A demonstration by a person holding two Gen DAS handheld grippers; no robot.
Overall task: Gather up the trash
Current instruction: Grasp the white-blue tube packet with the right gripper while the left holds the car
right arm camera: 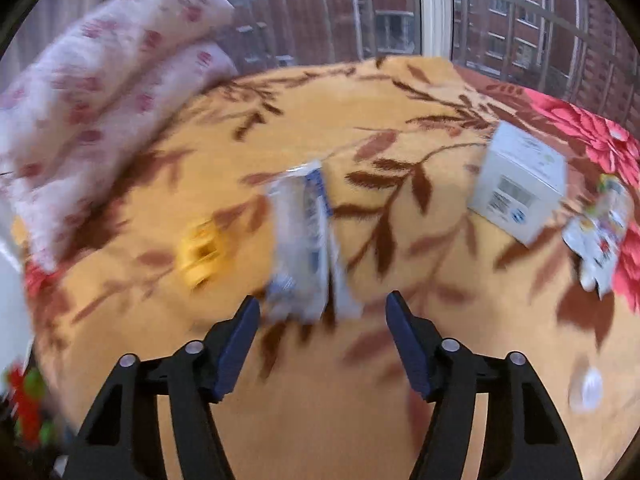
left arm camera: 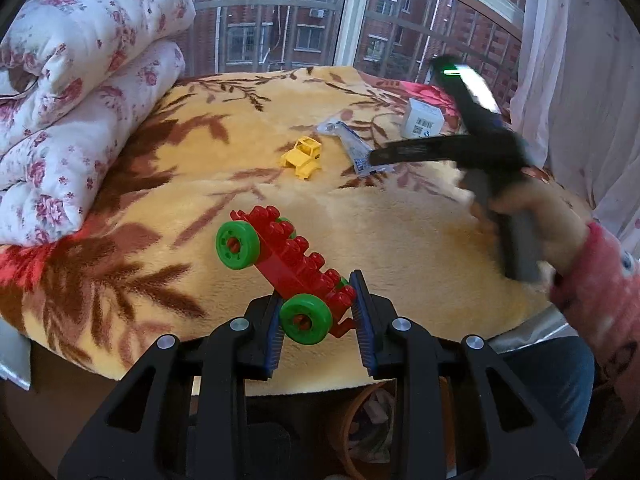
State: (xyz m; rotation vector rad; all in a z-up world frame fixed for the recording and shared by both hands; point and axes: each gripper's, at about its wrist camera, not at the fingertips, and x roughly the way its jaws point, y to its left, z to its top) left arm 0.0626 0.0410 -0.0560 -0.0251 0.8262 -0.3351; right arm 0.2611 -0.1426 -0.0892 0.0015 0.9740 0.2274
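My left gripper (left arm camera: pixel 318 292) is shut on a red toy block car with green wheels (left arm camera: pixel 288 256), held over the near edge of the bed. A clear plastic wrapper with blue print (right arm camera: pixel 304 240) lies on the yellow leaf-patterned blanket (right arm camera: pixel 360 400). My right gripper (right arm camera: pixel 323 302) hangs open just short of it, the wrapper's near end showing between the jaws without touching the pads. In the left wrist view the right gripper (left arm camera: pixel 376 156) is blurred, its tip at the wrapper (left arm camera: pixel 352 146). A second, colourful wrapper (right arm camera: pixel 600 236) lies at the right.
A white box (right arm camera: pixel 516 184) stands right of the wrapper, a yellow toy car (right arm camera: pixel 200 254) left of it. A folded floral quilt (left arm camera: pixel 80 100) fills the left. A brown bin (left arm camera: pixel 368 432) with scraps sits below the bed edge. A window is behind.
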